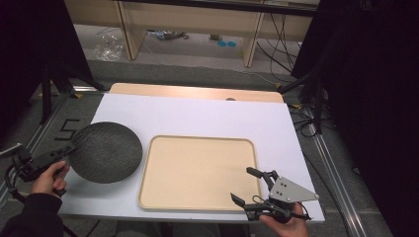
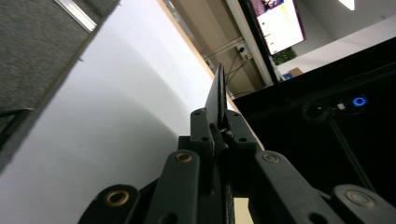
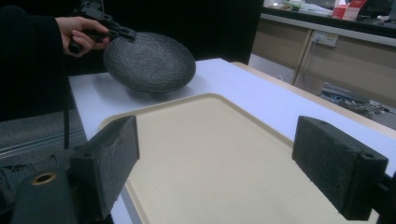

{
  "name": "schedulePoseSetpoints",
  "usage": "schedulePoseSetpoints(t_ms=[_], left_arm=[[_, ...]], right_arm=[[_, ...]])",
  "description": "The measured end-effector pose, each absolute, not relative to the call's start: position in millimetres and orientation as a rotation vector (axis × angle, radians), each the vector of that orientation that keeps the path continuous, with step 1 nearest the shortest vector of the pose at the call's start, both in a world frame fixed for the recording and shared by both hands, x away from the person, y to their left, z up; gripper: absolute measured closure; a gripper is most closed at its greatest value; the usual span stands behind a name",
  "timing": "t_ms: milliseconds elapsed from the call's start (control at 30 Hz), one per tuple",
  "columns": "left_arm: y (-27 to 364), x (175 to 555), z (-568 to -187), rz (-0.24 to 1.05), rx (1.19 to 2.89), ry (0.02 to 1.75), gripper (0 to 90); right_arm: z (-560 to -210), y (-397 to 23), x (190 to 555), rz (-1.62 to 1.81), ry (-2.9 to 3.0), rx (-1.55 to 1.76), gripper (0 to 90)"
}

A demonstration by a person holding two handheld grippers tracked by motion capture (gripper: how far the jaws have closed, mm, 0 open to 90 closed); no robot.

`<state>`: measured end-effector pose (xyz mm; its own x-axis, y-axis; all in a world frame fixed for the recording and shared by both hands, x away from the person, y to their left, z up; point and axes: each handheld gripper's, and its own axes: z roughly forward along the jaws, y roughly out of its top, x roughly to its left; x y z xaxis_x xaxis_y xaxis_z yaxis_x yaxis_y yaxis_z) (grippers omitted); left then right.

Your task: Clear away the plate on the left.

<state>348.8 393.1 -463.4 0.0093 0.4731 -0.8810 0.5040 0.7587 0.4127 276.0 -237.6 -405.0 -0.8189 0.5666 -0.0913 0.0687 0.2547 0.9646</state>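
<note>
A dark textured plate (image 1: 106,152) hangs tilted just above the white table, left of a beige tray (image 1: 197,170). My left gripper (image 1: 69,149) is shut on the plate's left rim; in the left gripper view the plate (image 2: 217,95) stands edge-on between the closed pads. My right gripper (image 1: 243,185) is open at the tray's near right corner, nothing between its pads (image 3: 109,154). In the right gripper view the plate (image 3: 149,63) is lifted at the far left above the tray (image 3: 210,158), with the other hand holding its rim.
The white table top (image 1: 197,113) lies on a wooden board, with dark floor and metal rails on both sides. Wooden furniture legs and cables stand beyond the far edge. A black curtain is at the right.
</note>
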Motion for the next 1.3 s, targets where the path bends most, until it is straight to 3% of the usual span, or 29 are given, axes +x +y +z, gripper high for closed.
schedulePoseSetpoints(t_ms=[1300], left_arm=[[275,379,-462,-0.261,0.965,1.524,82.7]], right_arm=[[-406,-238,276,1.566,2.121,0.574,15.8]])
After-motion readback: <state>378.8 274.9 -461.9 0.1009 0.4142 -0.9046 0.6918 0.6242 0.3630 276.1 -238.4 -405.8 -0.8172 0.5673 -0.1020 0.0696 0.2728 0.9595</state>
